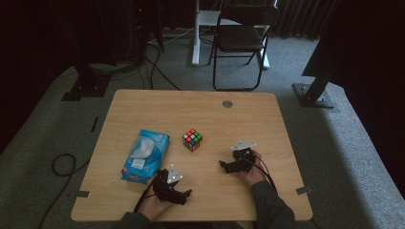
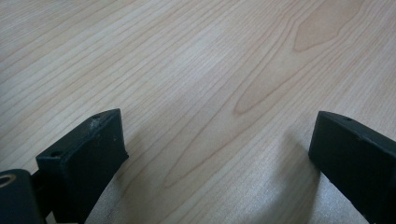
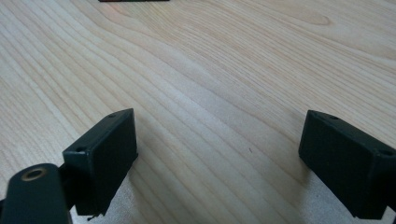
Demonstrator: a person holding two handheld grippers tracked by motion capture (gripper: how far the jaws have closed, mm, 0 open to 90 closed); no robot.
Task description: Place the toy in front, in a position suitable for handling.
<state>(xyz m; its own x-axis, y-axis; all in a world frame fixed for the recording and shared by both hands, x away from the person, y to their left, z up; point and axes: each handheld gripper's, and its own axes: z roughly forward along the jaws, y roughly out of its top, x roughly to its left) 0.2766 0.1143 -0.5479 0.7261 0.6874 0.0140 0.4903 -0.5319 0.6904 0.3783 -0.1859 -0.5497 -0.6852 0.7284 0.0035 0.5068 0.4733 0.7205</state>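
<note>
My two tongs rest on the desk [image 1: 143, 102].
Left tongs [image 1: 187, 194] and right tongs [image 1: 222, 165] gape wide, empty, near the puzzle cube [image 1: 192, 140].

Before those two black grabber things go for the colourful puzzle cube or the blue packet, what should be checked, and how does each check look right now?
1. Left gripper jaws open, nothing between them: ok.
2. Right gripper jaws open and empty: ok.
3. Puzzle cube free on the table, touching nothing: ok.
4. Bare wood between right gripper and cube, no obstacle: ok.
5. Blue wipes packet lies flat, beside the left gripper, apart from the cube: ok.
6. Whether the packet's flap is sealed: cannot tell.
</note>
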